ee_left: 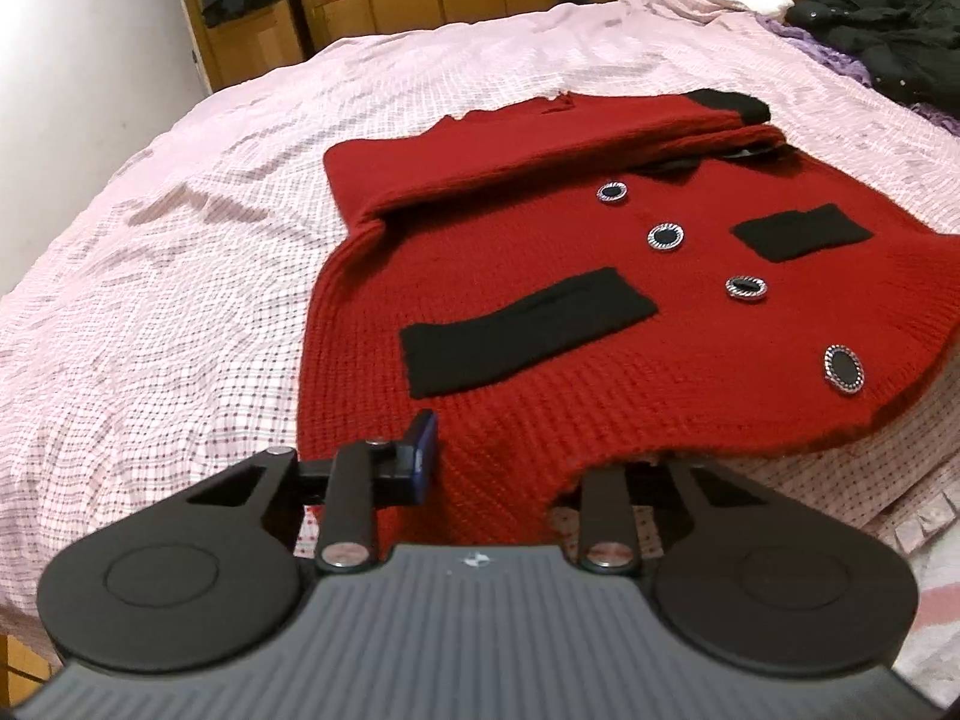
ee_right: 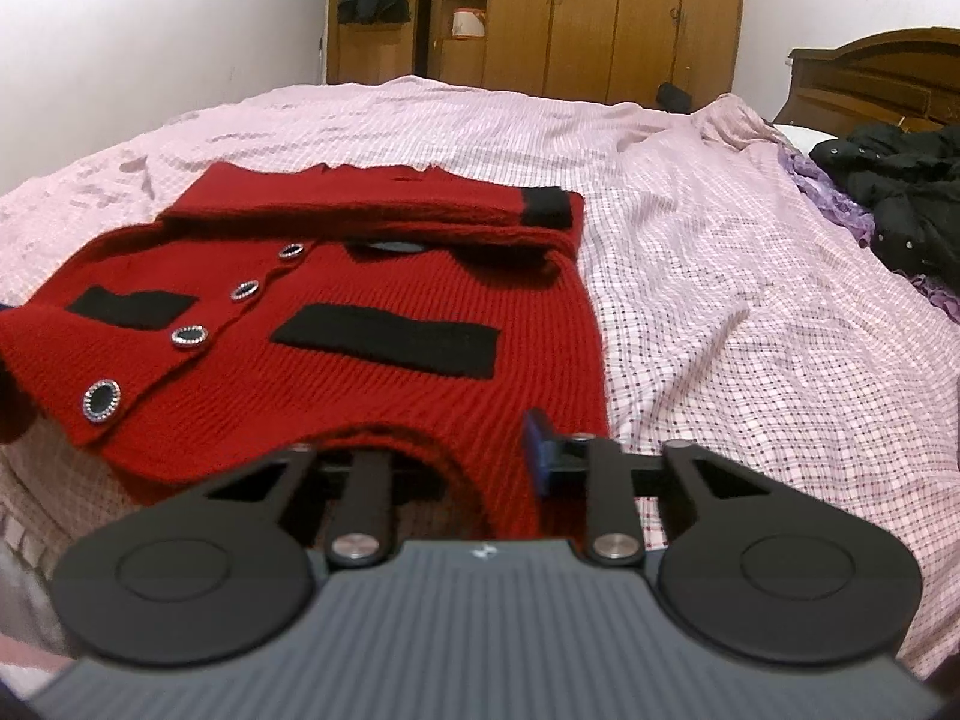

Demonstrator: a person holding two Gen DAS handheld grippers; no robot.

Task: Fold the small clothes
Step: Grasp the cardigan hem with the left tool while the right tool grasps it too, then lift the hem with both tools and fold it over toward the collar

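Note:
A small red knitted cardigan [ee_left: 540, 252] [ee_right: 372, 360] lies front up on the pink checked bedsheet [ee_left: 150, 300] [ee_right: 750, 330]. It has black pocket patches and round black-and-silver buttons, and a sleeve with a black cuff [ee_left: 729, 103] [ee_right: 549, 207] is folded across its top. My left gripper [ee_left: 510, 468] pinches the near hem at the left corner. Its blue pad [ee_left: 425, 450] shows against the knit, and the other finger is hidden under the raised fabric. My right gripper [ee_right: 468, 468] pinches the hem at the right corner, blue pad [ee_right: 536, 450] on the cloth, other finger covered.
A heap of black clothes [ee_left: 888, 30] [ee_right: 900, 192] and purple fabric [ee_right: 834, 204] lies at the far right of the bed. Wooden wardrobes [ee_right: 600, 12] and a headboard [ee_right: 870, 78] stand behind. The bed's near edge runs just below both grippers.

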